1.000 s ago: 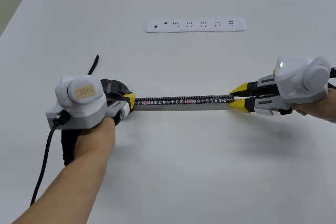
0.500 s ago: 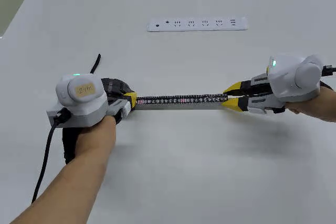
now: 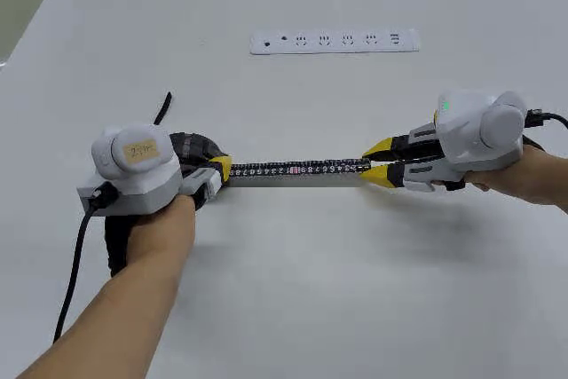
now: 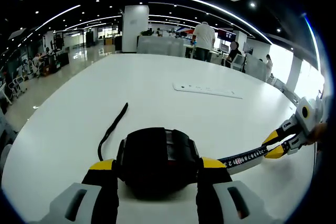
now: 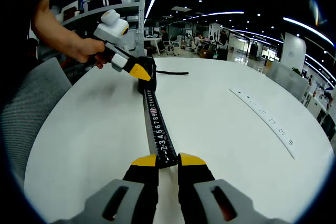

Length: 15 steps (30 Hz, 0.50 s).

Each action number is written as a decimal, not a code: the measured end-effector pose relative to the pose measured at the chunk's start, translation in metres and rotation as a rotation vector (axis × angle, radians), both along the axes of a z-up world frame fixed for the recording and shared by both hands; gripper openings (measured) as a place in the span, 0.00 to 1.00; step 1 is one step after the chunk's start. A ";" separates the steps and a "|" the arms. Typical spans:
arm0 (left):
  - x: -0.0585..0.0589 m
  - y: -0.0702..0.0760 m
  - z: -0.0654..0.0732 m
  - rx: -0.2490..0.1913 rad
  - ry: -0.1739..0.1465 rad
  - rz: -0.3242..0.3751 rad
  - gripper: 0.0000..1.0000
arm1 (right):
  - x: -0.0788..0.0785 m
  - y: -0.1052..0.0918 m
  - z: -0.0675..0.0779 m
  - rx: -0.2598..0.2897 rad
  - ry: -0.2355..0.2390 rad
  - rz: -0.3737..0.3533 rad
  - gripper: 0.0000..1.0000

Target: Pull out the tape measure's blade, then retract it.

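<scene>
A black tape measure case sits on the white table, and my left gripper is shut on it, yellow pads on both sides. In the head view the case lies at the left behind that gripper. The dark numbered blade runs out to the right across the table. My right gripper is shut on the blade's end. In the right gripper view the blade stretches from the right gripper away to the case. The case's black wrist strap trails behind it.
A white power strip lies flat at the far side of the table. A black cable hangs from the left gripper along the person's forearm. The table's left edge runs past a green floor. People stand far off in the office.
The right gripper has moved left toward the case with the blade's end, so less blade lies out. The left gripper and case have stayed put.
</scene>
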<state>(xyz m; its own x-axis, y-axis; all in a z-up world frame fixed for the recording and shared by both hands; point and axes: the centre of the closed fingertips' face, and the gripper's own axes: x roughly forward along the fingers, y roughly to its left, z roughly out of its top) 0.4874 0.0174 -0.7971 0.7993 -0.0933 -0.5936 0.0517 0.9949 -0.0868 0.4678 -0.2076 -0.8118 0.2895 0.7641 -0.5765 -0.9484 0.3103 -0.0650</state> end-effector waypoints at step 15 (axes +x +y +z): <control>-0.001 0.000 0.001 -0.005 0.001 0.001 0.56 | -0.001 0.009 0.001 0.002 0.002 0.005 0.12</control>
